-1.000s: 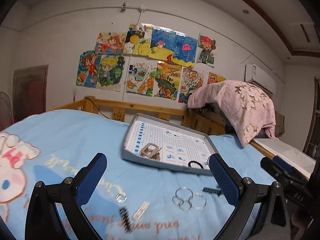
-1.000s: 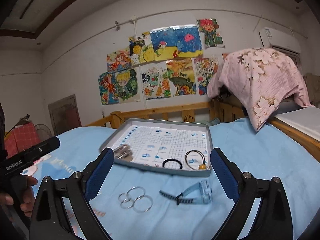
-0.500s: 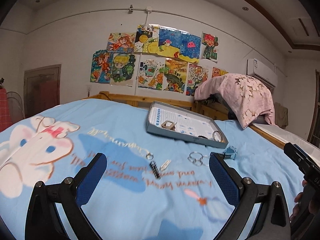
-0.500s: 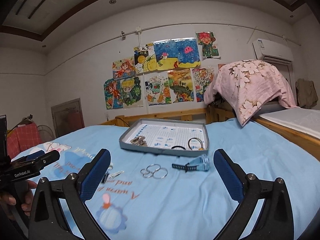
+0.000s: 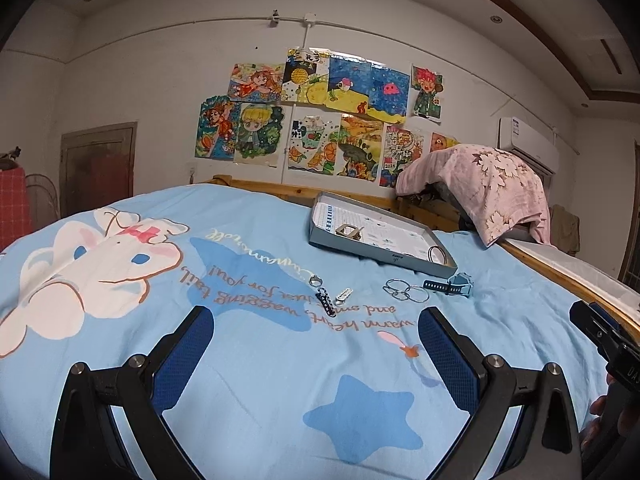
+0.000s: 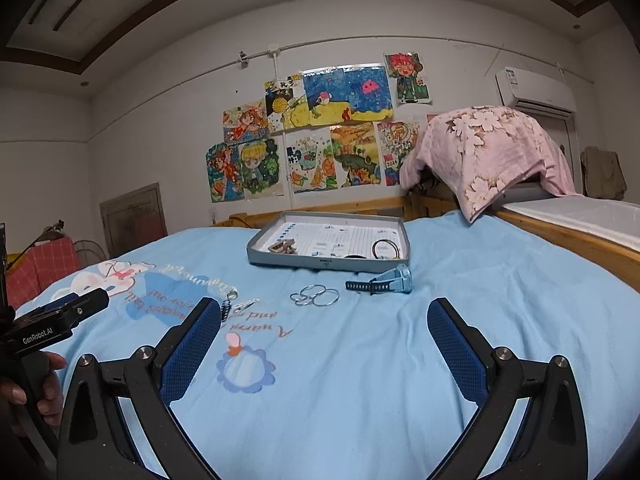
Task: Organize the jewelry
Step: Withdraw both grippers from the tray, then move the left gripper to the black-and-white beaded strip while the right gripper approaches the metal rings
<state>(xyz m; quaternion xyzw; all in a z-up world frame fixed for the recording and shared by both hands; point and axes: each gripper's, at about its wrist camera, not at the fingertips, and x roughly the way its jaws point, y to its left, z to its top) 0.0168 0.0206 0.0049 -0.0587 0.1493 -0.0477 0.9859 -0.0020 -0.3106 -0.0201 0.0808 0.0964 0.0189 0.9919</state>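
Note:
A grey tray (image 5: 416,261) (image 6: 256,255) lies far off on the blue bedspread, holding a beige clip (image 5: 349,232) (image 6: 283,246) and a black hair band (image 6: 385,249). In front of it lie linked silver rings (image 5: 405,290) (image 6: 315,295), a blue watch (image 5: 456,285) (image 6: 392,281), a small ring (image 5: 315,280), a black spiral clip (image 5: 325,301) and a silver hair clip (image 5: 343,295) (image 6: 245,305). My left gripper (image 5: 316,352) and my right gripper (image 6: 325,348) both stand open and empty, well short of these items.
A pink flowered blanket (image 5: 492,188) (image 6: 496,152) hangs over the wooden bed rail at the right. A person's hand holds the other gripper's handle at the right edge of the left view (image 5: 608,360) and the left edge of the right view (image 6: 44,332).
Both grippers have pulled back from the tray, so the tray and jewelry look smaller and farther away. More bedspread shows in front. Both stay open.

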